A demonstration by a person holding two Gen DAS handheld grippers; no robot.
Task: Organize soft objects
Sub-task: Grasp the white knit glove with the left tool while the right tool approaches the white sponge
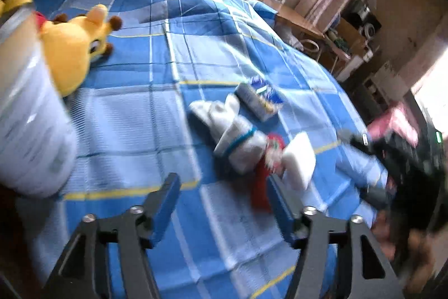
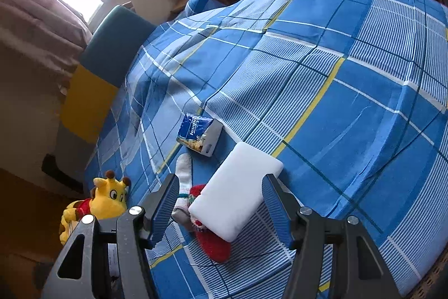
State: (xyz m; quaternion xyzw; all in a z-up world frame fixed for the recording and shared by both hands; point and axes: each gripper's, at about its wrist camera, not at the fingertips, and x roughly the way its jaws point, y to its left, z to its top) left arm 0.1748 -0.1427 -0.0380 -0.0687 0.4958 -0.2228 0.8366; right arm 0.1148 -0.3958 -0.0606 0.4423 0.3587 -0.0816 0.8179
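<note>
1. The left tongs [image 1: 224, 203] hang over a bed [image 1: 145, 108] with a blue checked cover, jaws spread wide and holding nothing; the view is blurred.
2. Ahead of them and a little to their right lies a white sock [image 1: 238, 136] with a teal band, touching a red sock [image 1: 261, 187].
3. Beyond the socks sits a blue tissue pack [image 1: 260, 100].
4. Far to their left rests a yellow giraffe plush [image 1: 75, 46], beside a clear plastic container [image 1: 28, 102].
5. The right tongs [image 2: 221, 203] stand part open around a white foam block [image 2: 238, 187]; I cannot tell whether the pads press on it.
6. The block rests on the red sock [image 2: 215, 245]; the white sock [image 2: 184, 181] lies just left of it.
7. The tissue pack [image 2: 200, 133] lies just beyond the block, the giraffe [image 2: 106, 201] to the left.
</note>
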